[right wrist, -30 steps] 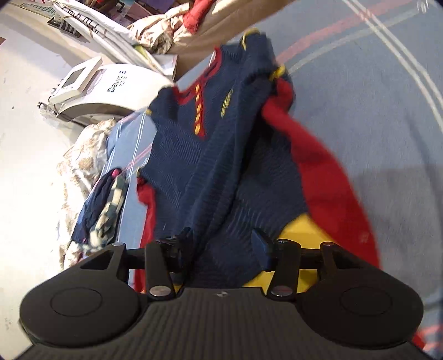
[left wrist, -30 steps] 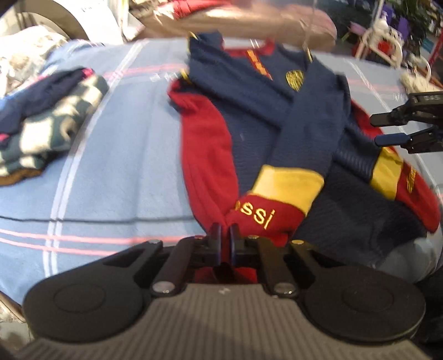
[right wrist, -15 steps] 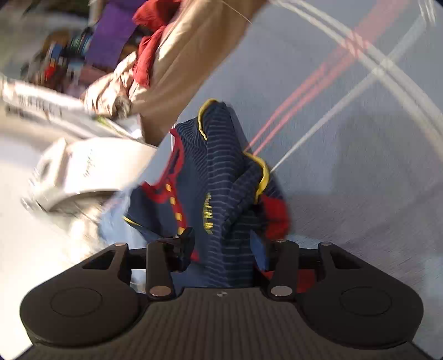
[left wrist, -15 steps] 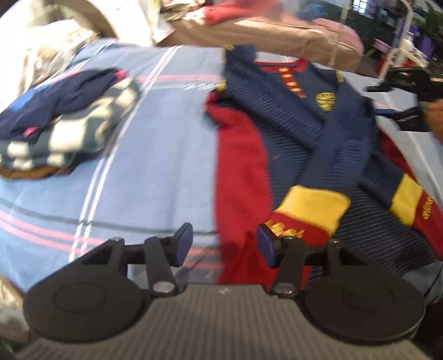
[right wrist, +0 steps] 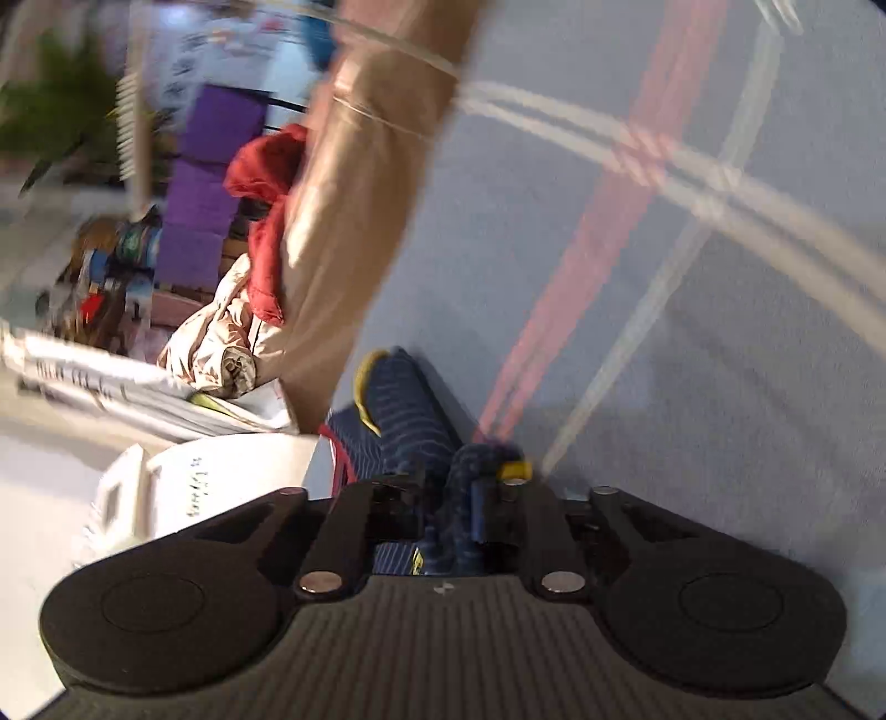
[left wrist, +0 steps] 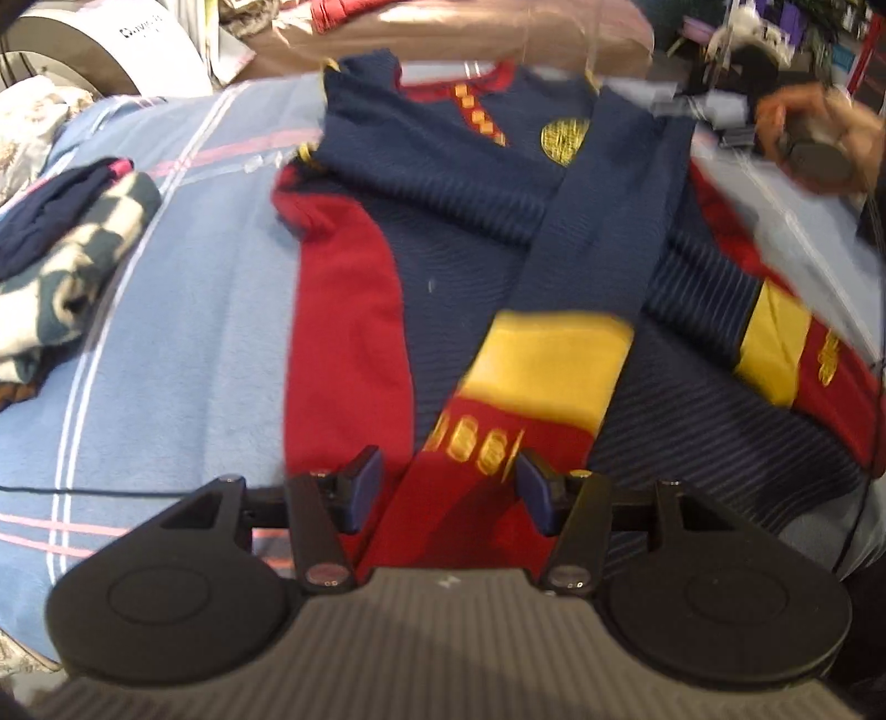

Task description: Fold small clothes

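Note:
A navy shirt with red side panels lies face up on the blue striped sheet. One sleeve, with a yellow band and a red cuff, is folded across its front. My left gripper stands open over the red cuff, its pads clear of the cloth. At the far right shoulder a hand holds my right gripper, which is blurred there. In the right wrist view the right gripper has its jaws closing, with a bunch of the navy shirt pinched between the fingers.
A pile of folded clothes sits at the left on the sheet. Behind the shirt lie a long beige cushion and a white machine. Papers and crumpled cloth are heaped past the bed's edge.
My left gripper opened and let go of the red cuff, which now lies flat. My right gripper swung up along the shirt to its shoulder, rolled, and closed on the navy cloth.

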Demonstrator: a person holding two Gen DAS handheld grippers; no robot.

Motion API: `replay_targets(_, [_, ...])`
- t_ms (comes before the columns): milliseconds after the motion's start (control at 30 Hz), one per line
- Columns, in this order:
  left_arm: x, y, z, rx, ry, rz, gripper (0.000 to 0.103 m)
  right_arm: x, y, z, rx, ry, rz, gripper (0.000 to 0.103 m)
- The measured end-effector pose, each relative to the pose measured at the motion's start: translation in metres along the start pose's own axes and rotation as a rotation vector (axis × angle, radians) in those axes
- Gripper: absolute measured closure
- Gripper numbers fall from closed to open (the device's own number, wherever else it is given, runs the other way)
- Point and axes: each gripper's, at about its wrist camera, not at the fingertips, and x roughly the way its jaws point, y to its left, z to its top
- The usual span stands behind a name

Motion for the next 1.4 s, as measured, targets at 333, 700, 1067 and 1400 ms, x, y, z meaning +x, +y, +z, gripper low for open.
replay_targets(333, [0.008,0.003,-0.010,0.005,0.010,0.031,0.036,0.006,-0.019,0.003,-0.145,0.026,-0.134,0.072])
replay_targets(700, [-0.005,0.018,-0.015,-0.023,0.019,-0.004,0.027,-0.083,0.029,-0.049,-0.555,0.206,0.057,0.026])
replay_targets(1067, [-0.013,0.047,-0.024,-0.177,-0.004,-0.102,0.050,-0.061,0.025,-0.217,-0.631,0.745,0.105,0.015])
replay_targets(1400, [-0.032,0.063,-0.021,-0.194,-0.029,-0.040,0.068,-0.041,0.025,-0.257,-0.447,0.826,0.196,0.026])
